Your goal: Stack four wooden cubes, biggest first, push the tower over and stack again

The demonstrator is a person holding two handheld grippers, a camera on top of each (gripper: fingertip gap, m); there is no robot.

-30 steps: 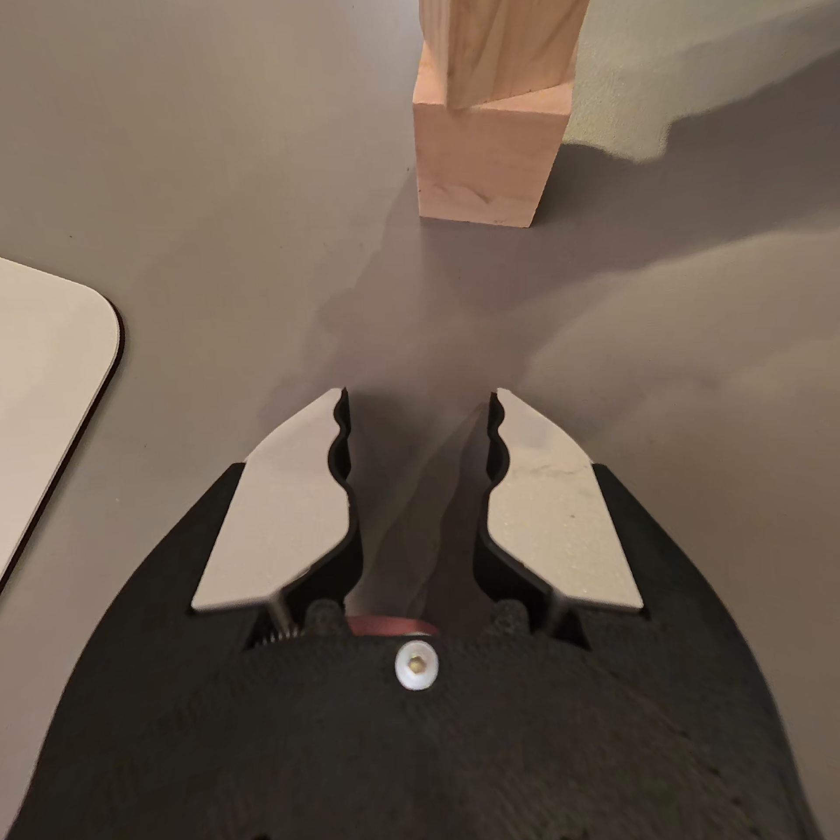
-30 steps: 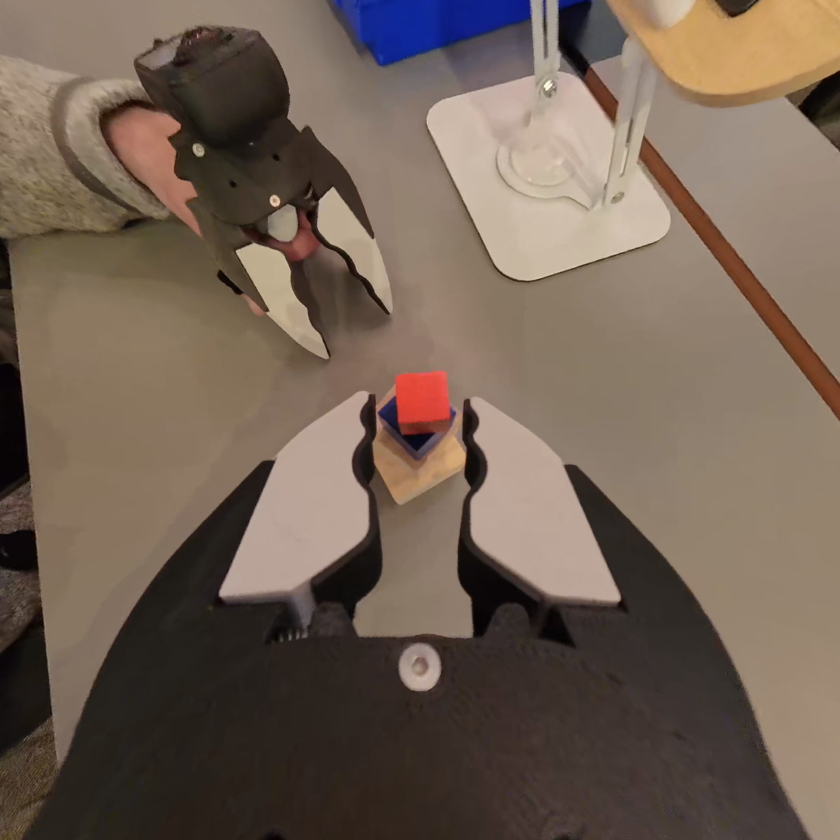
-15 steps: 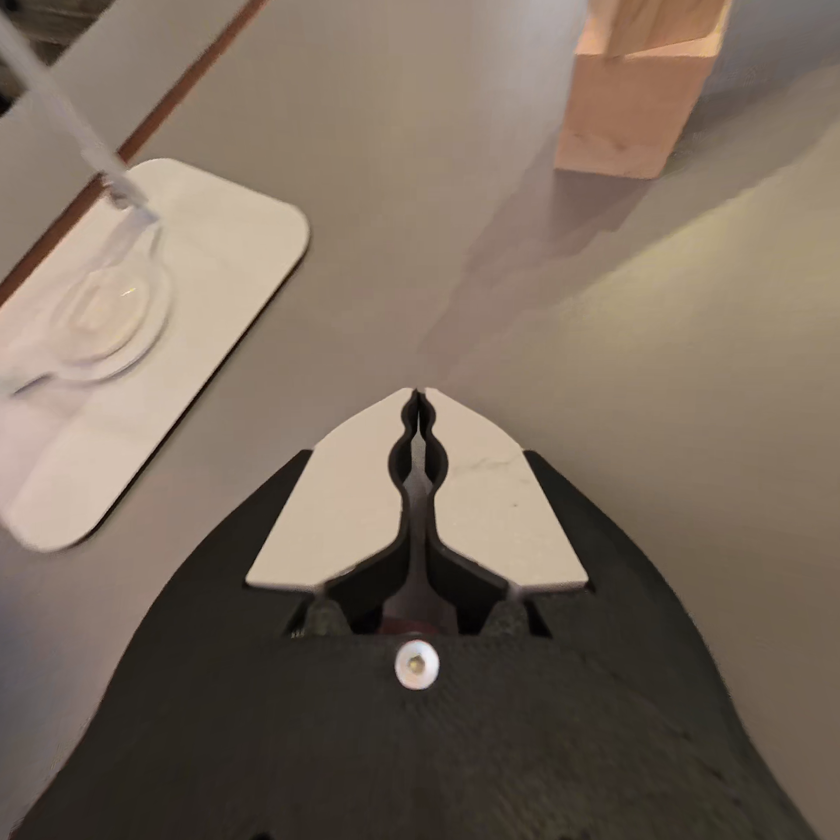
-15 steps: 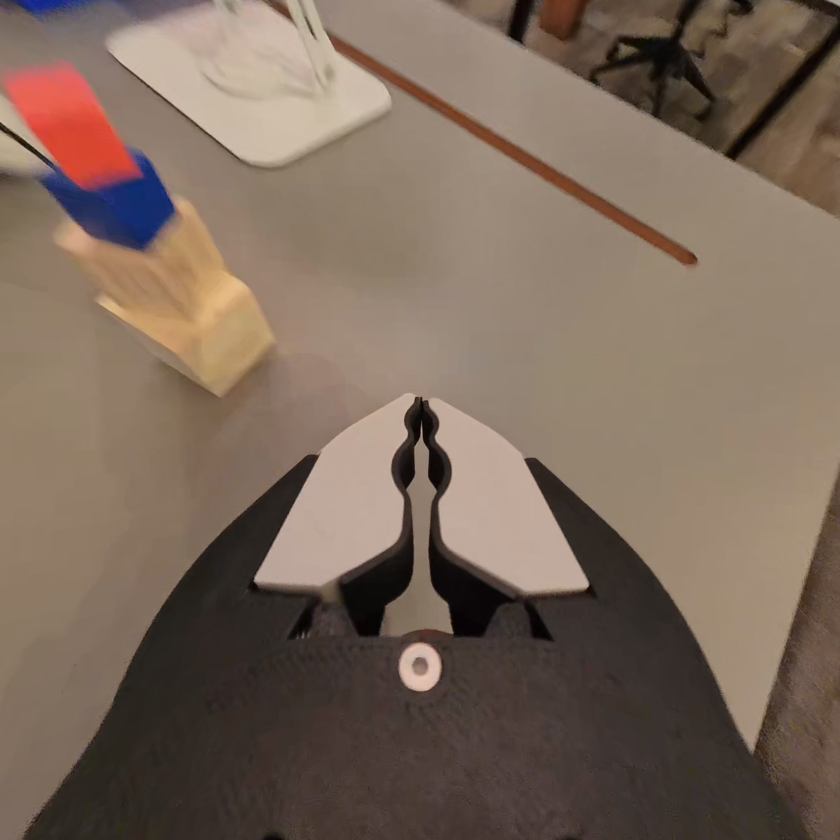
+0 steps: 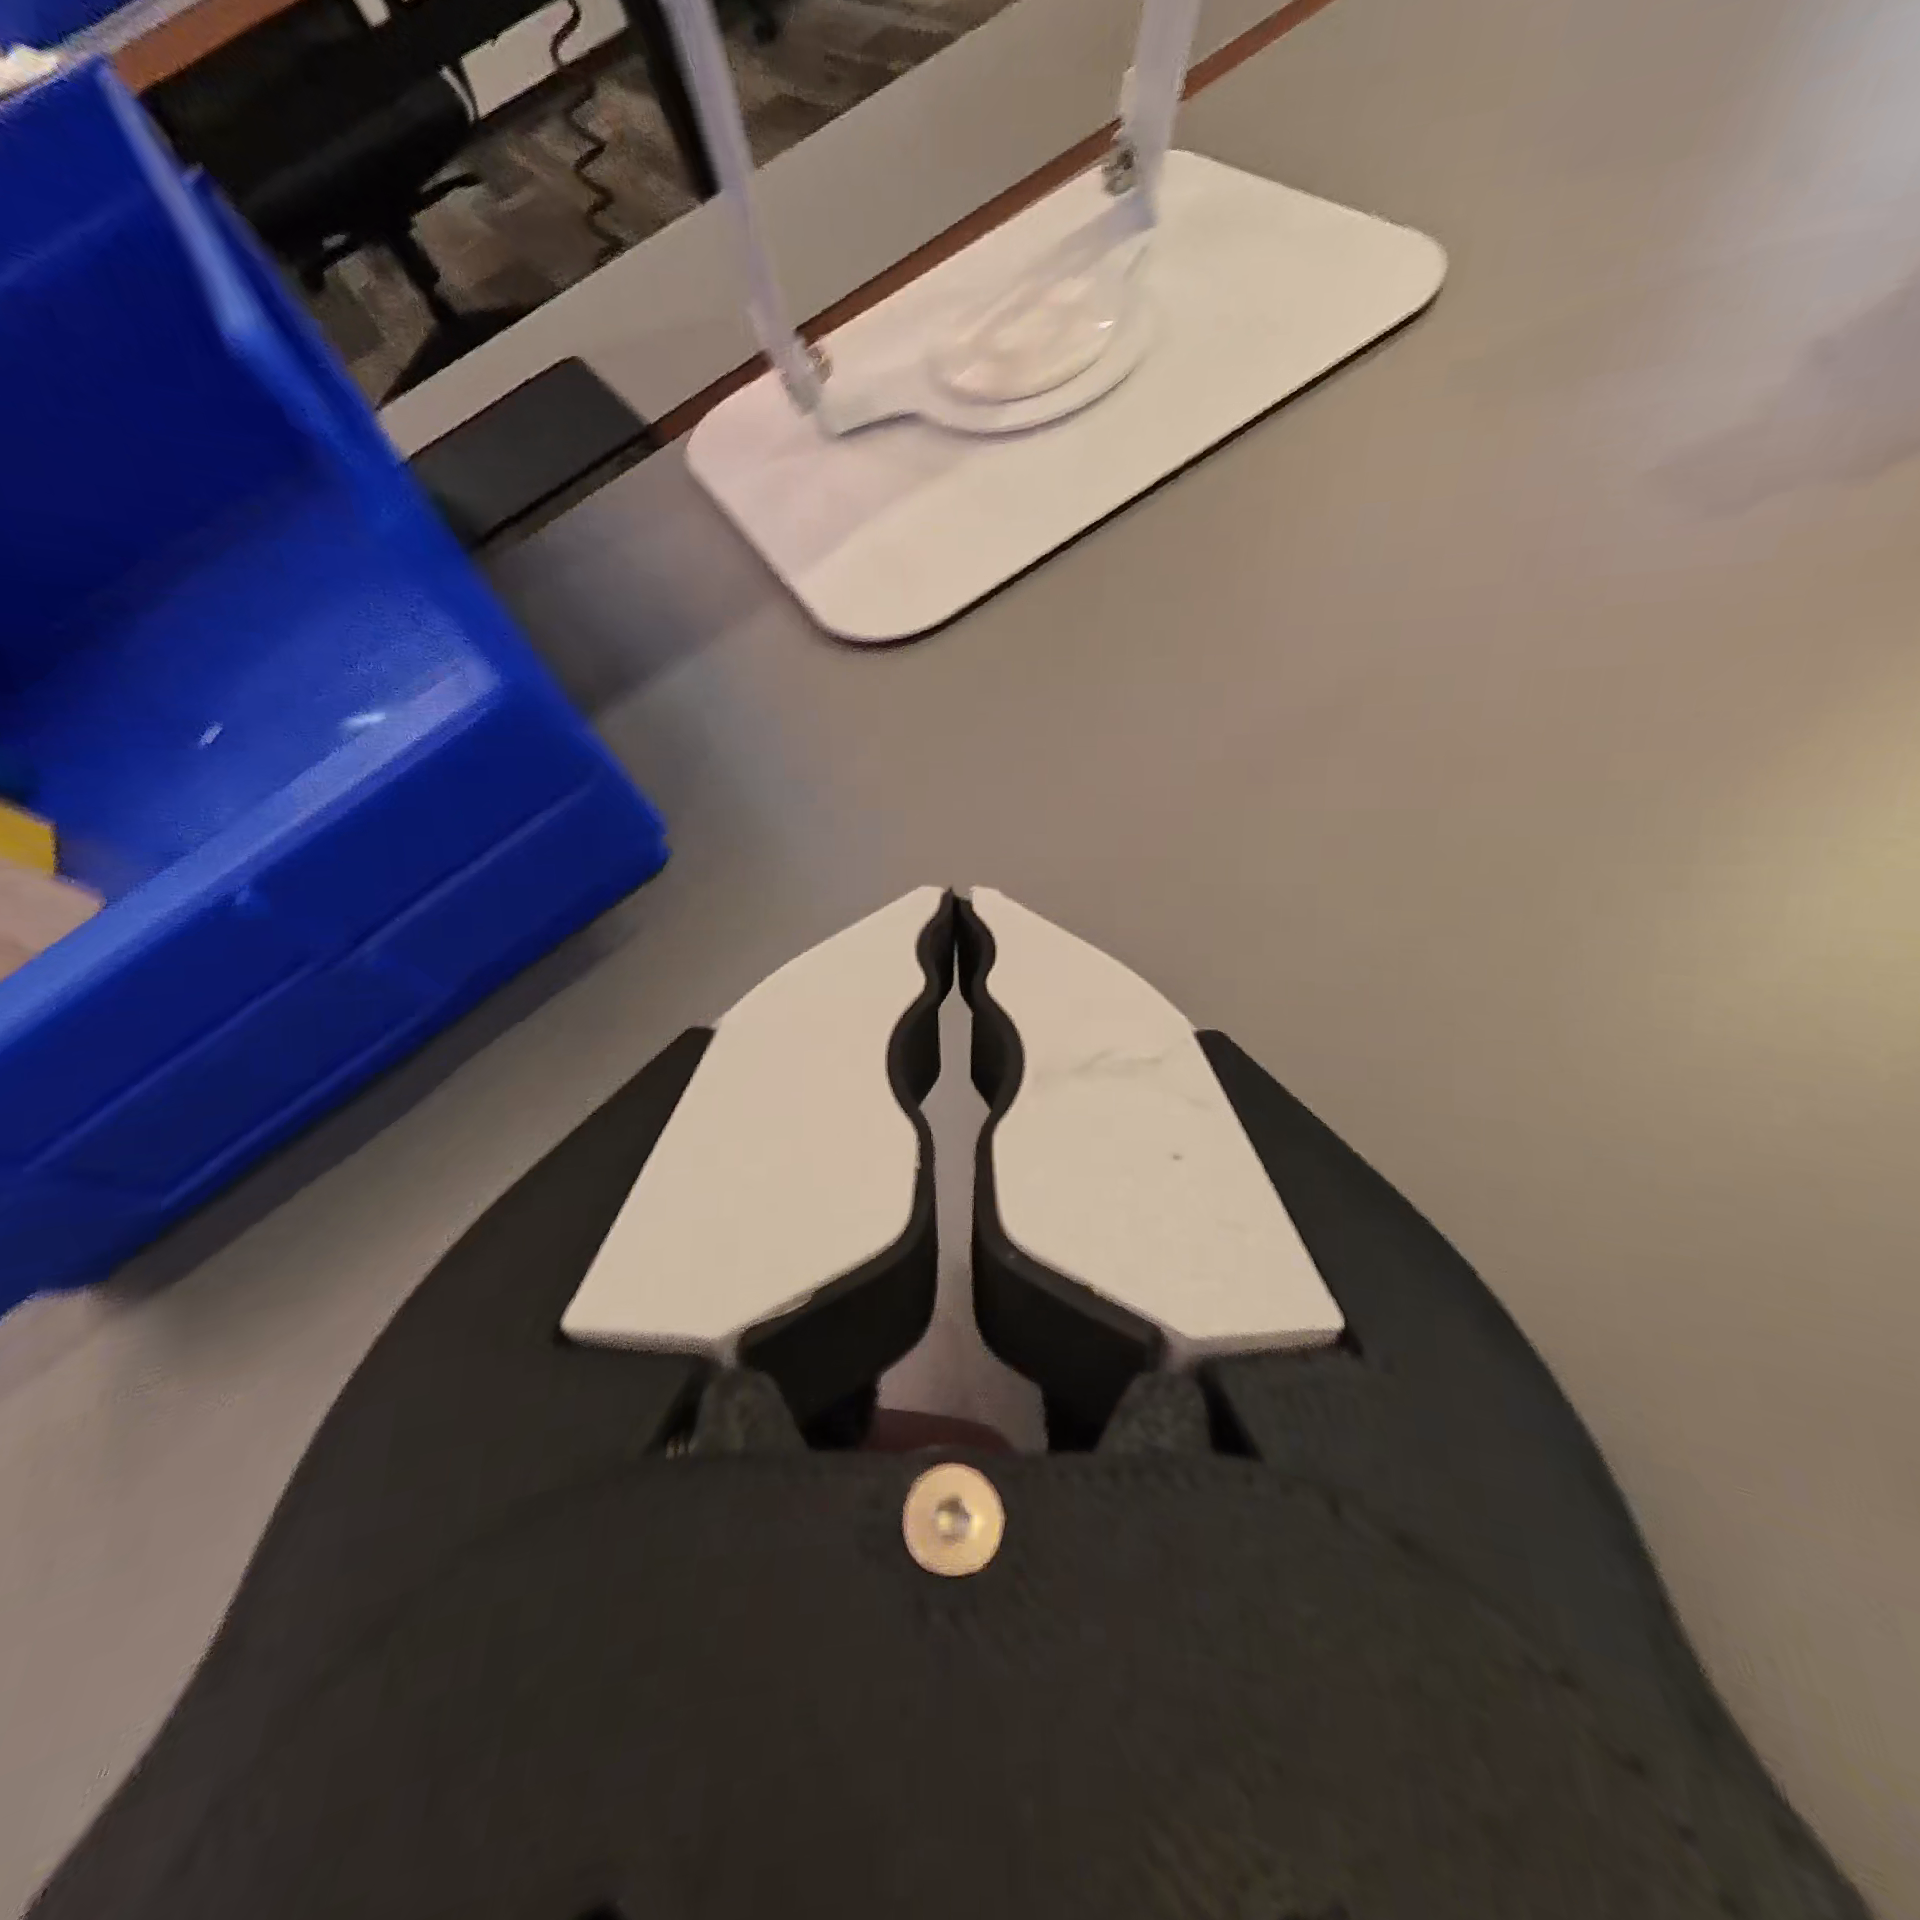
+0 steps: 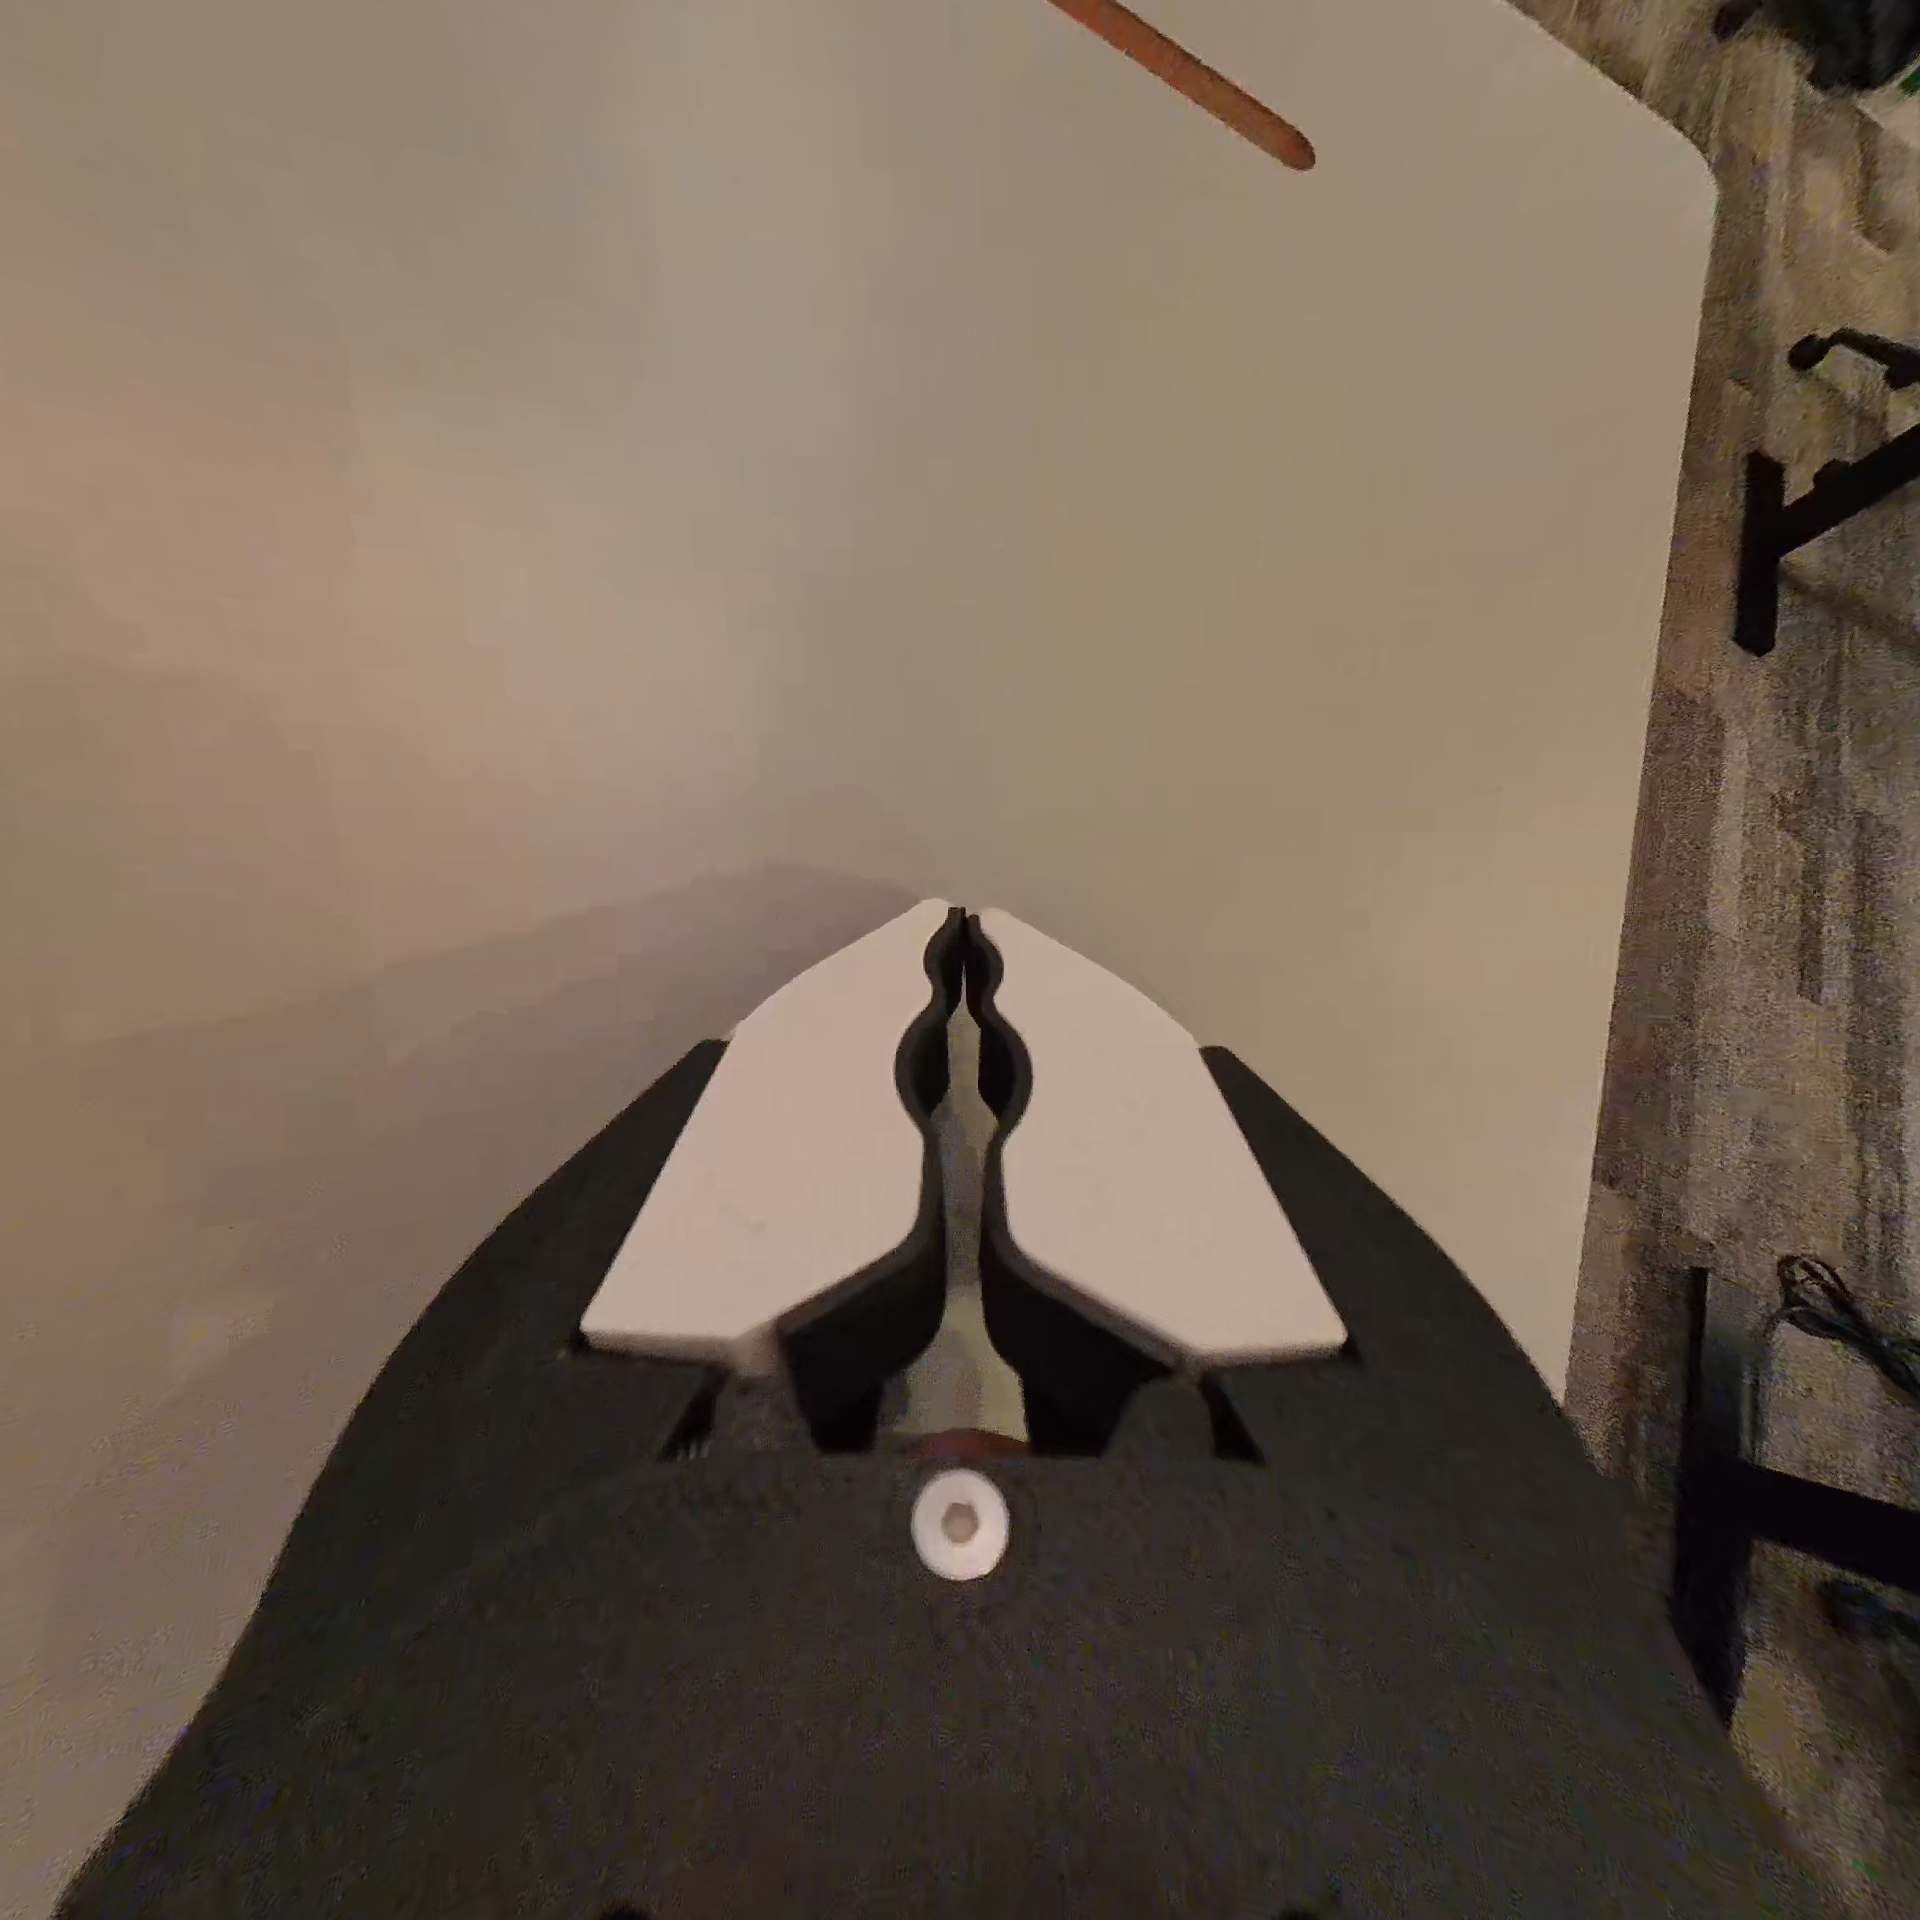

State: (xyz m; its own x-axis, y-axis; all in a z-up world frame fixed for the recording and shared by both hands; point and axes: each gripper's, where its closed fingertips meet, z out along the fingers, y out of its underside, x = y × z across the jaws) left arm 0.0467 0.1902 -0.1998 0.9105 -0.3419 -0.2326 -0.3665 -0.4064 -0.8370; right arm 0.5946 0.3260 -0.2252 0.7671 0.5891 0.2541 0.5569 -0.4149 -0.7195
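Note:
No cube and no tower shows in either view now. My left gripper (image 5: 954, 896) is shut and empty, low over the grey table (image 5: 1351, 831), pointing between a blue bin and a white stand base. My right gripper (image 6: 958, 914) is shut and empty over a bare part of the grey table (image 6: 727, 468), pointing toward the table's right edge.
A blue plastic bin (image 5: 260, 779) stands at the left of the left wrist view. A white stand base (image 5: 1091, 436) with clear legs sits beyond it. In the right wrist view a brown strip (image 6: 1195, 94) lies at the top, and the table edge (image 6: 1662, 727) drops to patterned floor (image 6: 1766, 935). Across from one pair of fingers to the other is roughly 55 centimetres.
Both grippers went from open to shut, then swung away from the tower: the left to the left, toward the bin, the right to the right, toward the table edge. The tower left both views.

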